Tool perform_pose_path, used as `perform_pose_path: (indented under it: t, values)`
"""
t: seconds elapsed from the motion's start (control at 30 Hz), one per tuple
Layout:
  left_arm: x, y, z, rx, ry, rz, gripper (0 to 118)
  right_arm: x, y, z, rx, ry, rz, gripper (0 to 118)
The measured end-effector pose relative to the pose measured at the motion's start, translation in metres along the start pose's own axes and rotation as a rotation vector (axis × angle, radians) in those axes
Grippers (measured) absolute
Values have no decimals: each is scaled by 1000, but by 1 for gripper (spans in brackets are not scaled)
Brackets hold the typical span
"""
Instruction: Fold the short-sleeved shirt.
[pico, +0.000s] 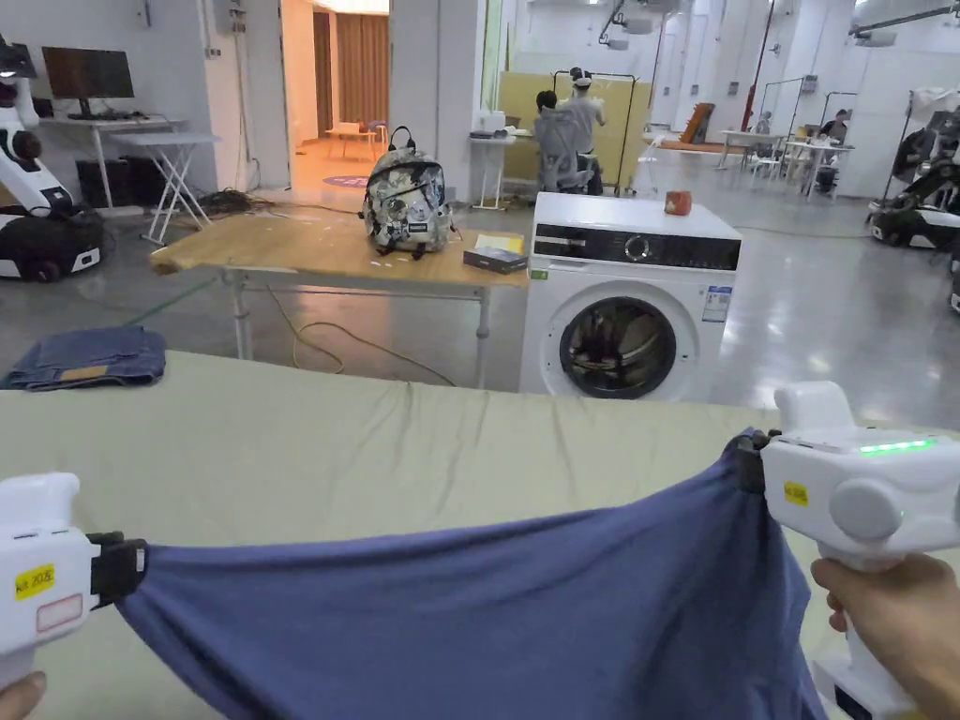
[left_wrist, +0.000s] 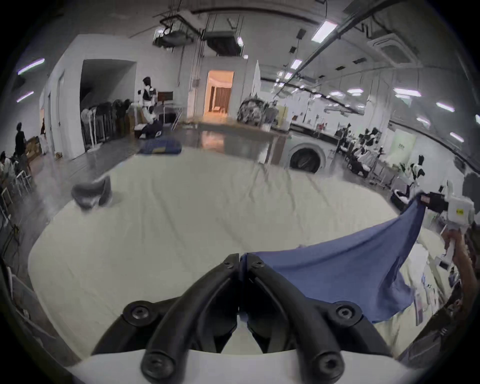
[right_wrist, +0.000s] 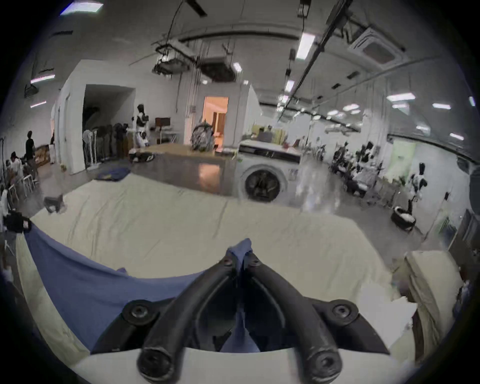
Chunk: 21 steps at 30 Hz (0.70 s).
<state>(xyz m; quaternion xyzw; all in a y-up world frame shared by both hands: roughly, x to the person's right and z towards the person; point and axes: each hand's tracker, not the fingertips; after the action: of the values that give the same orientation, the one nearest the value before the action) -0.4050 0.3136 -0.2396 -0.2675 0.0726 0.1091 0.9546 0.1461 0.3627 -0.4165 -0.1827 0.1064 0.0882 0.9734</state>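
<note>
A blue short-sleeved shirt (pico: 487, 619) hangs stretched between my two grippers, above the pale green cloth-covered table (pico: 375, 441). My left gripper (pico: 139, 566) is shut on the shirt's left edge, low at the left. My right gripper (pico: 748, 461) is shut on its right edge, held a little higher. In the left gripper view the jaws (left_wrist: 242, 258) pinch the blue fabric (left_wrist: 337, 262), and the other gripper (left_wrist: 426, 201) grips the far end. In the right gripper view a tuft of shirt (right_wrist: 241, 250) pokes out between the closed jaws.
Folded blue jeans (pico: 89, 358) lie at the table's far left corner. A small grey object (left_wrist: 92, 193) sits near the table's left edge. Beyond stand a washing machine (pico: 623, 300) and a wooden table with a backpack (pico: 406, 202). People work in the background.
</note>
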Motion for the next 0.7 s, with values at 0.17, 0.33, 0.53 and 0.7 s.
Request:
perform_pose_path:
  t: [0.17, 0.33, 0.53, 0.7]
  values:
    - [29, 82, 6, 80, -28, -82, 0, 39, 50, 35, 70, -80, -39, 2]
    - [62, 157, 10, 160, -37, -112, 0, 65, 98, 50, 128, -150, -41, 2]
    - [95, 234, 11, 218, -41, -137, 0, 78, 155, 55, 205, -206, -83, 2]
    - [108, 285, 10, 271, -30, -135, 0, 81, 203, 54, 284, -233, -75, 2]
